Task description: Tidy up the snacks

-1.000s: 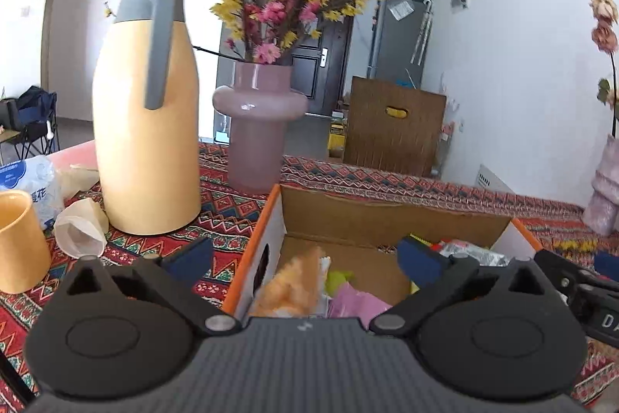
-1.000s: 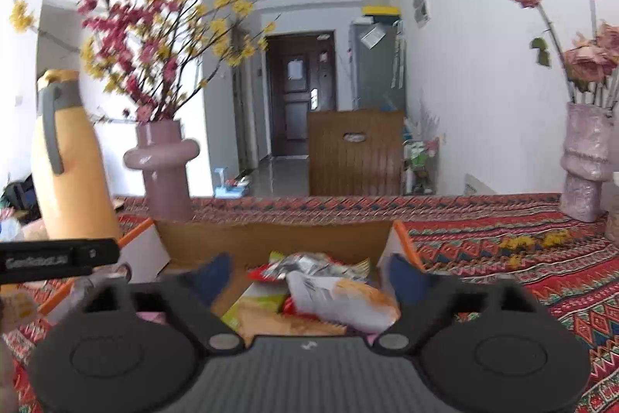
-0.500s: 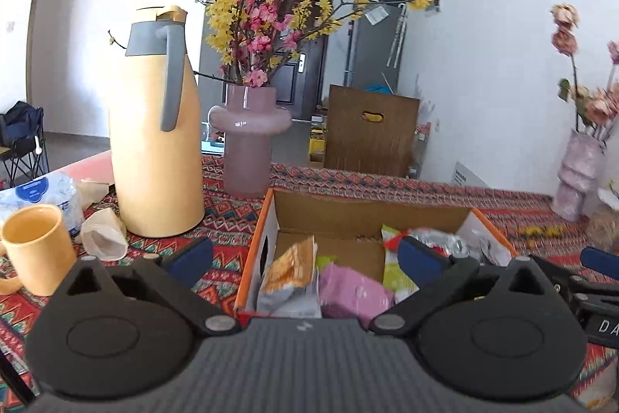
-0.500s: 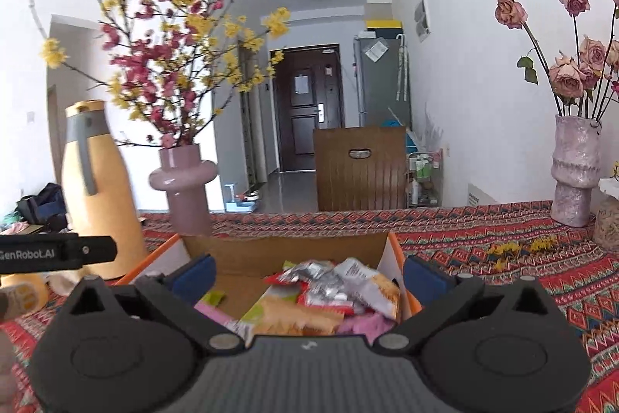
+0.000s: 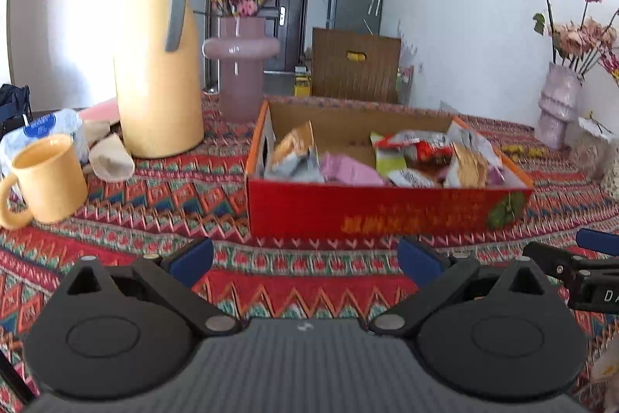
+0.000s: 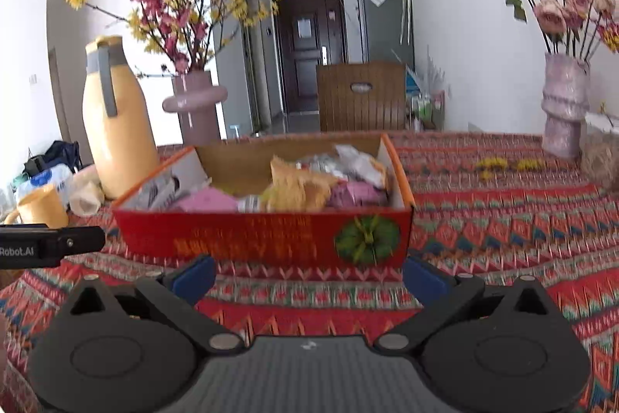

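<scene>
A red and orange cardboard box (image 5: 387,211) (image 6: 263,239) stands on the patterned tablecloth, filled with several snack packets: a pink one (image 5: 348,171) (image 6: 205,200), an orange-tan one (image 6: 294,188), red and silver ones (image 5: 421,149). My left gripper (image 5: 305,262) is open over bare cloth in front of the box, nothing between its blue pads. My right gripper (image 6: 309,275) is open too, just short of the box's front wall, and holds nothing. Each view shows part of the other gripper at its edge.
A tall yellow thermos (image 5: 158,64) (image 6: 116,119), a pink vase with blossom branches (image 5: 240,64) (image 6: 195,103), a yellow mug (image 5: 46,177) and crumpled wrappers (image 5: 112,157) stand left of the box. A pale vase of dried roses (image 6: 565,103) stands far right.
Both grippers have drawn back from above the box to the cloth in front of it; its red front wall now shows. A packet that lay between the right fingers is now in the box.
</scene>
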`<state>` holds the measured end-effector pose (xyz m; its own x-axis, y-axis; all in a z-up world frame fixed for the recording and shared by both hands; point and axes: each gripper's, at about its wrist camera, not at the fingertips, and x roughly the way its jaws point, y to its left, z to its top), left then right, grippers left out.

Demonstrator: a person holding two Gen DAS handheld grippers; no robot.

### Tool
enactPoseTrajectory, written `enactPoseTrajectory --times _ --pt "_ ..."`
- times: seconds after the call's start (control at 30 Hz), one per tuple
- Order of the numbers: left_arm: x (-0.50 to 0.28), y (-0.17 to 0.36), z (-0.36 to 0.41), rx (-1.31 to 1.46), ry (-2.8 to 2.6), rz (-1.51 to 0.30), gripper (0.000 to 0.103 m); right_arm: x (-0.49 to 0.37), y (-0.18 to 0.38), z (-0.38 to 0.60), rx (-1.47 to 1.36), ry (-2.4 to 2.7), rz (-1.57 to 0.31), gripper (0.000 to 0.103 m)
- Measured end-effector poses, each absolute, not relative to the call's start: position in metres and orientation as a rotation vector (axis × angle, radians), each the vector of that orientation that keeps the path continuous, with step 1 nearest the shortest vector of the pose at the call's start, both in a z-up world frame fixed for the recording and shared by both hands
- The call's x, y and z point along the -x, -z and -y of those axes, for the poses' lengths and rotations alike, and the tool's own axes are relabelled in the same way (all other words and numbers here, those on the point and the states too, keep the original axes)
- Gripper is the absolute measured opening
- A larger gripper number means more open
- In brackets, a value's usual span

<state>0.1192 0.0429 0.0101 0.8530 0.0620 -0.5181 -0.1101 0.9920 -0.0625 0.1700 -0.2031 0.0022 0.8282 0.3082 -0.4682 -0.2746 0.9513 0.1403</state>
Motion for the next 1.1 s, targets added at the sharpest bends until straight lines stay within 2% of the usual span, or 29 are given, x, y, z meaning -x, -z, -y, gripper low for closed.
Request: enactPoseTrajectory --times 1.1 --pt "-0.097 0.002 -0.031 0.097 -0.063 -0.588 0.103 -0.143 0.017 0.213 -0.085 -0.309 -0.586 0.103"
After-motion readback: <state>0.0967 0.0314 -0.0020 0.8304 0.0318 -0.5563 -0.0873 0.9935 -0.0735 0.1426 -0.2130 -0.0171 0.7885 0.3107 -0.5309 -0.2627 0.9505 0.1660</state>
